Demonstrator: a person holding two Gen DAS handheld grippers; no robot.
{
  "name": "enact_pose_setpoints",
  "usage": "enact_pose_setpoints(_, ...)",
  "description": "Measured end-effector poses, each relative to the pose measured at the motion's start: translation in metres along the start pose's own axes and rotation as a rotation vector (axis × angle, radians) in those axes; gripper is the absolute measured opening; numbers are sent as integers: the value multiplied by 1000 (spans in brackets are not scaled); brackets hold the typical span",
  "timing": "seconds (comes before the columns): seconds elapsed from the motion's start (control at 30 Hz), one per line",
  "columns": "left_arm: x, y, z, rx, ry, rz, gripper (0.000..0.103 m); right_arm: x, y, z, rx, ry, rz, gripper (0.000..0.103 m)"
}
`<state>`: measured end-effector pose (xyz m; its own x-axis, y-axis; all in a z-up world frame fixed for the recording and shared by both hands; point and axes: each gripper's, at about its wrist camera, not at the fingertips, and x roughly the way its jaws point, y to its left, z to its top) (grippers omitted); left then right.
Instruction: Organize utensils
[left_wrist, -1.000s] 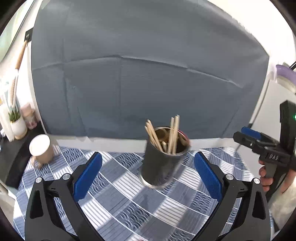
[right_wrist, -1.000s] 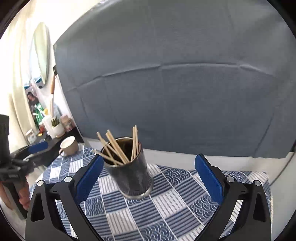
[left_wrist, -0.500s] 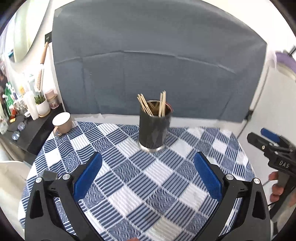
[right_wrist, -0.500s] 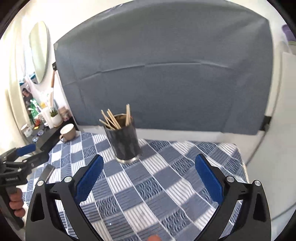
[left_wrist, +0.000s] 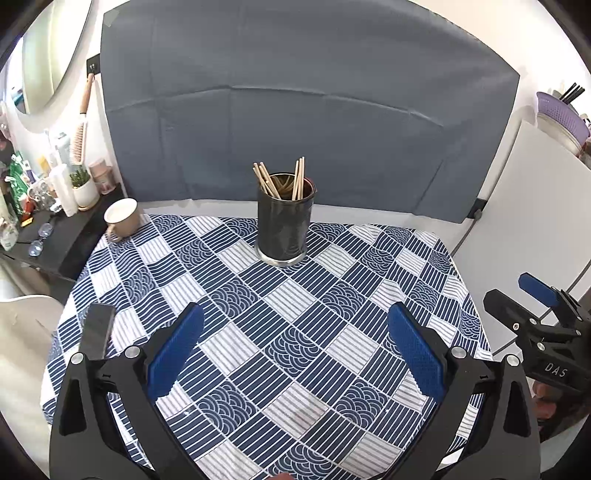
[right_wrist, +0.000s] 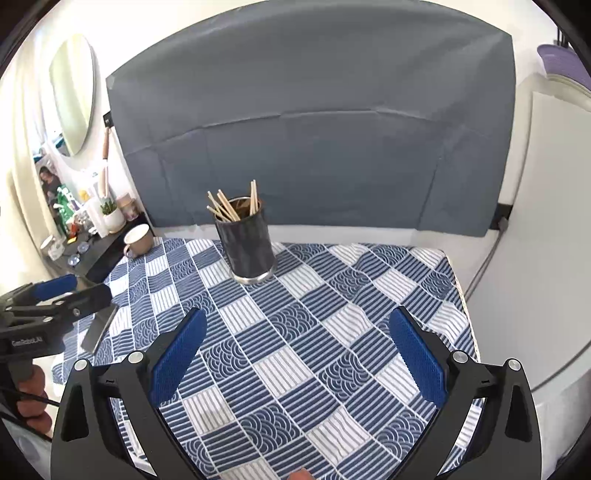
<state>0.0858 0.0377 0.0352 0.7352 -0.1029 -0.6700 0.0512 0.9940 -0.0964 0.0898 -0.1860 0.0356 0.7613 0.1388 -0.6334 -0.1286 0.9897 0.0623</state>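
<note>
Left wrist view: left claw (left_wrist: 295, 347) spread wide, empty, above checked desk (left_wrist: 258, 332). Dark holder (left_wrist: 285, 225) stood upright at desk's far edge, wooden chopsticks (left_wrist: 280, 181) inside (leaning apart). Right claw (right_wrist: 297, 349) likewise released, holding nothing. Beige cup (left_wrist: 122, 218) sat at far left corner, phone (left_wrist: 96, 334) near left edge.
</note>
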Motion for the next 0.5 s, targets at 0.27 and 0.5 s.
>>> enact_pose_setpoints(0.27,-7,-7,-2,25,14,35,97,1,-4,-2,18,30,45,95)
enact_pose_setpoints(0.5,-13,-12,0,40,-4,62,97,-8,-2,4,-33,-15,27,95)
